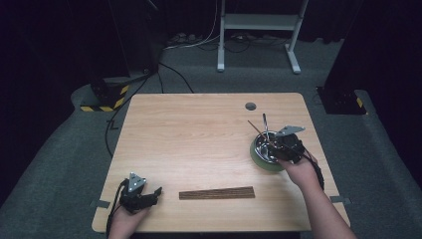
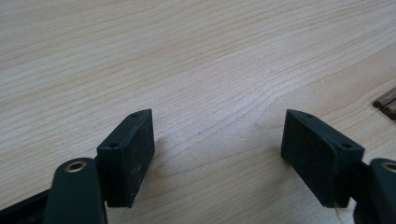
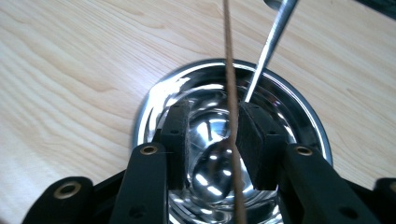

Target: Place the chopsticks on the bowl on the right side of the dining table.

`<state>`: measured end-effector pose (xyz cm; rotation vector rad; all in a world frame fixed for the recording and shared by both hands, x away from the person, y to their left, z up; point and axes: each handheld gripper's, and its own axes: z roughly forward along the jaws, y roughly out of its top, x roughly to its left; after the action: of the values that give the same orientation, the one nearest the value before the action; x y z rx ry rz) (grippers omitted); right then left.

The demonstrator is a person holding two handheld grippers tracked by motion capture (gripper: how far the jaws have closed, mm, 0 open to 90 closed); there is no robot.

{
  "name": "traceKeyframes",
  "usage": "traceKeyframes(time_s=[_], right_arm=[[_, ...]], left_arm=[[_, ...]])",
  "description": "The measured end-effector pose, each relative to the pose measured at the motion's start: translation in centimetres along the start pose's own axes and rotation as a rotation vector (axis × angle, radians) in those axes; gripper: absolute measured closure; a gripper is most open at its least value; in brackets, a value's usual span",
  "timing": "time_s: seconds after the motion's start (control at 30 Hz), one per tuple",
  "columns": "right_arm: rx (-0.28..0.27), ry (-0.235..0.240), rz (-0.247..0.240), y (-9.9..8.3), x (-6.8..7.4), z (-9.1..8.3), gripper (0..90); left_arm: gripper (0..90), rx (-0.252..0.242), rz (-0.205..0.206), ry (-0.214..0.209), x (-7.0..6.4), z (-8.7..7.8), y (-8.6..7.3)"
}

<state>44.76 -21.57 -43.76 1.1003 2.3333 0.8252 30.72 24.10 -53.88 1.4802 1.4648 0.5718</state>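
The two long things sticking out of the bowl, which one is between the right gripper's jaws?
The thin brown wooden stick, running straight between the right gripper jaws. The shiny metal utensil leans off to one side in the steel bowl.

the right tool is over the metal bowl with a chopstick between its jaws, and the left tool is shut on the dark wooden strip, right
Not quite. The left tool is open over bare table, as the left gripper view shows; the dark wooden strip lies apart from it. The rest holds.
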Motion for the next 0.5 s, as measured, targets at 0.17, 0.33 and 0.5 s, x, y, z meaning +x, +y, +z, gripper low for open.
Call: traceKeyframes(time_s=[0.17,0.33,0.5], right_arm=[[-0.035,0.029,-0.002,0.0,1.3,-0.8,61.7],[-0.066,0.071,-0.037,0.1,4.1,-1.6,58.8],[-0.086,0.105,-0.066,0.0,6.2,-1.7,58.0]], left_arm=[[25.7,0.0,0.0,-0.002,0.0,0.0,0.0],[25.7,0.004,0.007,-0.004,0.0,0.0,0.0],[25.7,0.008,0.013,-0.008,0.0,-0.1,0.0]])
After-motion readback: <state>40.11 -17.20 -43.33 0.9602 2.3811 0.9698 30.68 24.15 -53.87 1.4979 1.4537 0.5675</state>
